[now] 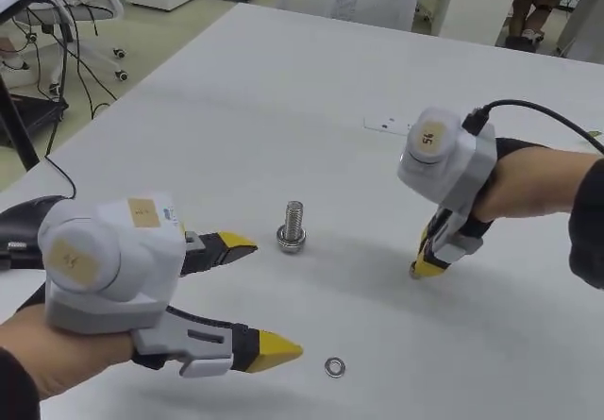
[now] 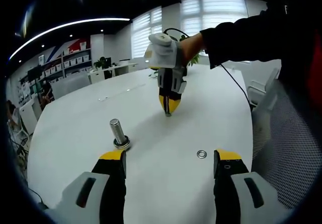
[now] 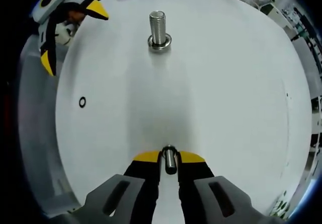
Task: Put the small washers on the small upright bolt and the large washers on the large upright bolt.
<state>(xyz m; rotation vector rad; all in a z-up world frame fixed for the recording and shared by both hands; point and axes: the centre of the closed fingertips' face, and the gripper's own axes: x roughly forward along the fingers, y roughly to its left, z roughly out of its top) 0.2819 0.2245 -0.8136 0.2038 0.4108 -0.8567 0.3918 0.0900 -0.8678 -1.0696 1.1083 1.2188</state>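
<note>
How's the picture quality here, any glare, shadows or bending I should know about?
Head view: even light, soft shadow under the right tool, bolt sharp. Left gripper view: windows bright, table edge bowed. Right gripper view: table rounded by fisheye.

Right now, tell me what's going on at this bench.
A person holds a tool in each hand. The right tool points down at the table, shut on what looks like the small bolt. The left tool is open, and a loose washer lies just beyond its tips. The large bolt stands upright mid-table with a ring at its base.
</note>
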